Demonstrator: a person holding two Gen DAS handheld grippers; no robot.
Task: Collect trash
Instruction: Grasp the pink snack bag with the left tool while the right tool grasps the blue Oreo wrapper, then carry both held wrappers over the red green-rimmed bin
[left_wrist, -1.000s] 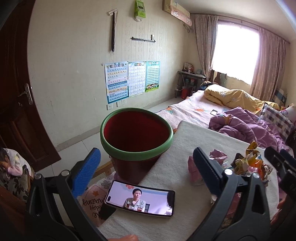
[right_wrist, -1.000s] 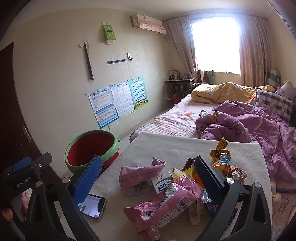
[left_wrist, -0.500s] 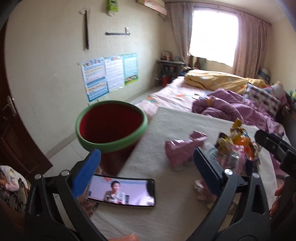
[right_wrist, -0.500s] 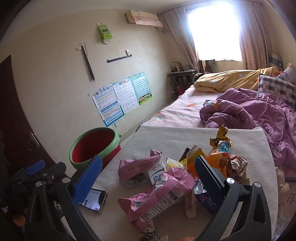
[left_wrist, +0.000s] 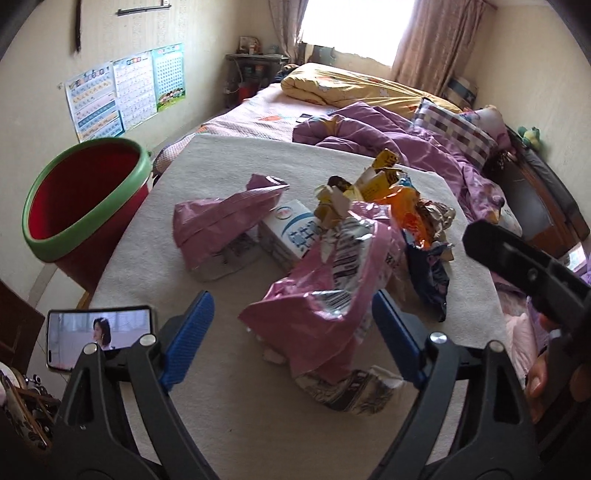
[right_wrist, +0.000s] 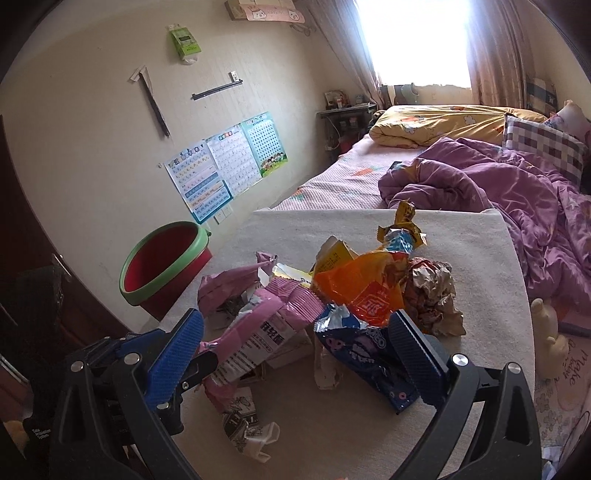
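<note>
Bedroom, beige felt-like table top (left_wrist: 229, 413) at the foot of a bed with a rumpled purple quilt (right_wrist: 517, 192). Trash pile (left_wrist: 343, 229) at centre: glossy crinkled pink wrapper (left_wrist: 325, 295), milk carton (left_wrist: 291, 229), orange bag (right_wrist: 354, 288), crumpled foil. Red bin (left_wrist: 81, 206) with green rim at 9 o'clock. Phone (left_wrist: 99, 332) partly hidden. Left gripper (left_wrist: 291, 339) has just been closing, pink wrapper between jaws, pads not pressing. Right gripper (right_wrist: 295, 354) spread wide over a dark blue wrapper (right_wrist: 369, 354); contact unclear.
</note>
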